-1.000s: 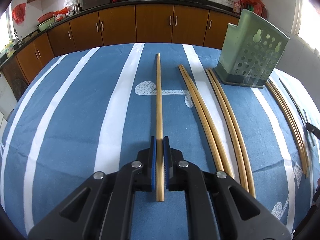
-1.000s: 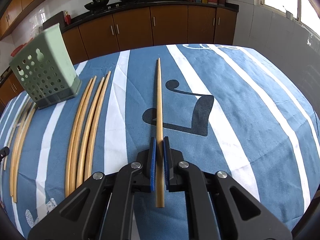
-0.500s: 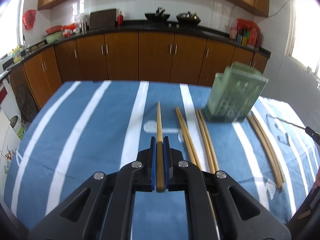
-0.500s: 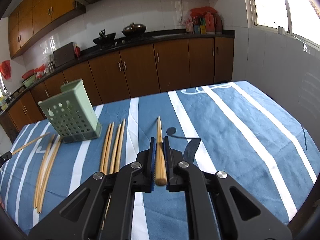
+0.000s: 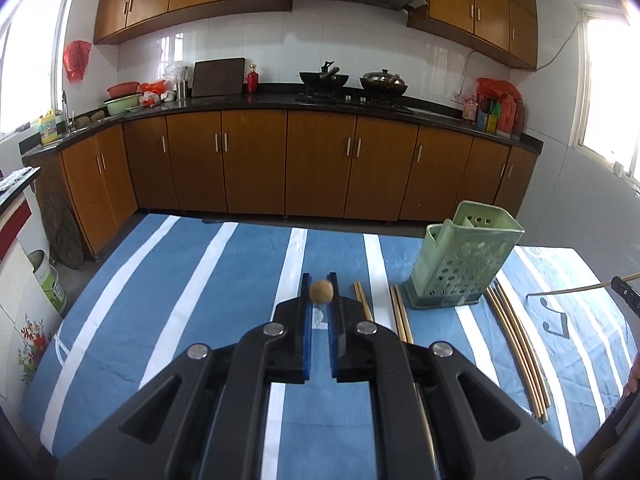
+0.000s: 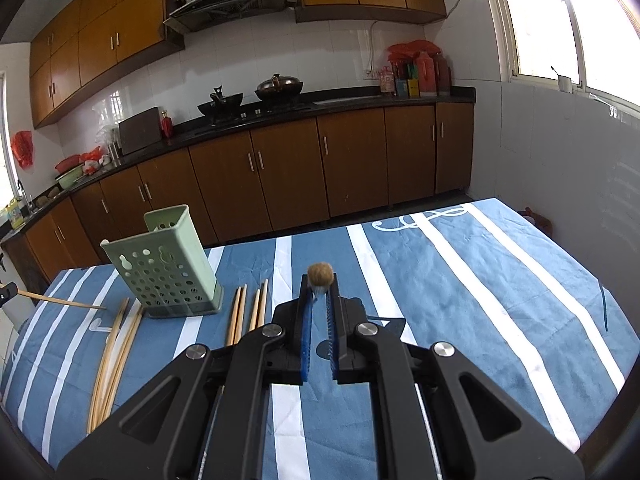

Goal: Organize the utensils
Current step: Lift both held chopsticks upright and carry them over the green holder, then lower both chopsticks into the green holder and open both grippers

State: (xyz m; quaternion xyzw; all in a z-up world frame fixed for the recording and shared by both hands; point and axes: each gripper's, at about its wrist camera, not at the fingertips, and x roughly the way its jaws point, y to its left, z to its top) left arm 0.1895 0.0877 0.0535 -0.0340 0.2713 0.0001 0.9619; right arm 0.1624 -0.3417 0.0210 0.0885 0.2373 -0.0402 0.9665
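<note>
My left gripper (image 5: 320, 285) is shut on a wooden chopstick (image 5: 321, 291), seen end-on and lifted above the table. My right gripper (image 6: 319, 280) is shut on another chopstick (image 6: 319, 274), also end-on and lifted. The green perforated utensil holder (image 5: 463, 265) stands on the blue striped tablecloth, right of the left gripper; in the right wrist view it (image 6: 166, 270) is at the left. Loose chopsticks (image 5: 518, 346) lie on the cloth beside the holder, with more in the right wrist view (image 6: 116, 356). The other hand's chopstick shows at each view's edge (image 5: 576, 289) (image 6: 60, 301).
The table (image 5: 160, 280) has a blue cloth with white stripes. Two chopstick pairs (image 6: 250, 314) lie between holder and right gripper. Brown kitchen cabinets (image 5: 320, 168) and a counter with pans stand behind the table's far edge.
Both grippers have risen from the cloth with their chopsticks and tilted up, so each chopstick now points straight at the camera. The table looks farther away.
</note>
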